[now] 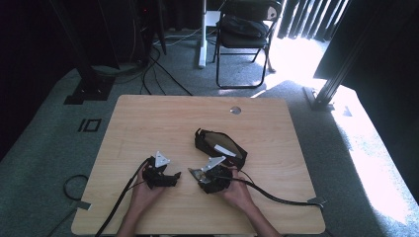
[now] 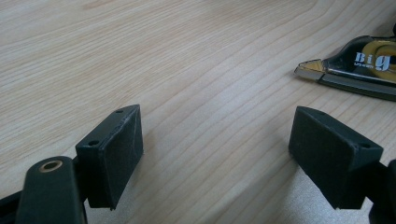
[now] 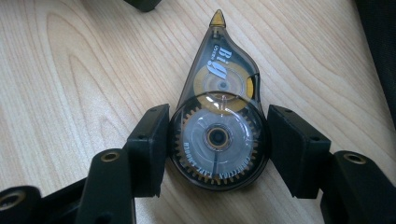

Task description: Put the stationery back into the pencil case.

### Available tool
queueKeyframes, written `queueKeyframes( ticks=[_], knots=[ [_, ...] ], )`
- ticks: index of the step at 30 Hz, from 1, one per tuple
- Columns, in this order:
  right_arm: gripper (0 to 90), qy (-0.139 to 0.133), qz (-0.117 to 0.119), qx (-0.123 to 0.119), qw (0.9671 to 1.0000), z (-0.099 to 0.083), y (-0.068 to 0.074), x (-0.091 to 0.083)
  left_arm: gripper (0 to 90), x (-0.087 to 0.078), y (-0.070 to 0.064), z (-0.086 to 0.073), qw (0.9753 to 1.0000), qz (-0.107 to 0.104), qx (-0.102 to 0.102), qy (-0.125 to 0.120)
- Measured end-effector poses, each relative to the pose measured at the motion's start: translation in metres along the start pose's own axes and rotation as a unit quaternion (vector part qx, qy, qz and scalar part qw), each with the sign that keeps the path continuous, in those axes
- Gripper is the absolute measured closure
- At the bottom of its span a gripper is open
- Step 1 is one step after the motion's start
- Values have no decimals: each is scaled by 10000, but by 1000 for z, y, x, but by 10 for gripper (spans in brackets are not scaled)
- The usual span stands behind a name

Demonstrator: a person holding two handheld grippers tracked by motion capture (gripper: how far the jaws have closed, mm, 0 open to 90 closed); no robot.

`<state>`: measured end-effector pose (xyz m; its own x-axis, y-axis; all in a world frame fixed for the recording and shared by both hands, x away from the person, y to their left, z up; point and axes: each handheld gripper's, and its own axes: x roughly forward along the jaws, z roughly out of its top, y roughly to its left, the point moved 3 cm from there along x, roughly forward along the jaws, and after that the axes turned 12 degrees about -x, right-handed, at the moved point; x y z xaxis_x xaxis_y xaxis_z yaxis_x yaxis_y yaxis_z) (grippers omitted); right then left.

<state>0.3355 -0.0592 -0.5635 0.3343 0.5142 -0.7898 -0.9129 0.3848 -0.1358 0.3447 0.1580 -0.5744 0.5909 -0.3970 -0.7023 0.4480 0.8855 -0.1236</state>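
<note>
Now our right claw [image 3: 218,144] pinches the correction tape [image 3: 219,116] round body, tip pointing away; our left claw [image 2: 217,154] waits spread nearby.

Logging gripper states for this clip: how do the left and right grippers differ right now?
The left gripper has its jaws spread wide over bare table, holding nothing; the right gripper has its jaws closed against the round body of the correction tape dispenser. In the high view the dispenser's tip points from the right gripper toward the left one. Both are hand-held, low over the table, near the black pouch.
</note>
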Motion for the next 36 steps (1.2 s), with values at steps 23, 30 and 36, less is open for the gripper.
queueKeyframes(
  ticks=[23,30,36],
  knots=[
    [413,-335,-249,-106,9991,8,-2,-22,182,0,0,0,10000,-10,7,-9],
    [412,-412,-302,-132,9986,10,-2,-30,178,1,0,0,10000,-6,0,-18],
    [412,-477,-348,-152,9981,12,-3,-38,168,1,0,0,10000,-9,-6,-21]
  ],
)
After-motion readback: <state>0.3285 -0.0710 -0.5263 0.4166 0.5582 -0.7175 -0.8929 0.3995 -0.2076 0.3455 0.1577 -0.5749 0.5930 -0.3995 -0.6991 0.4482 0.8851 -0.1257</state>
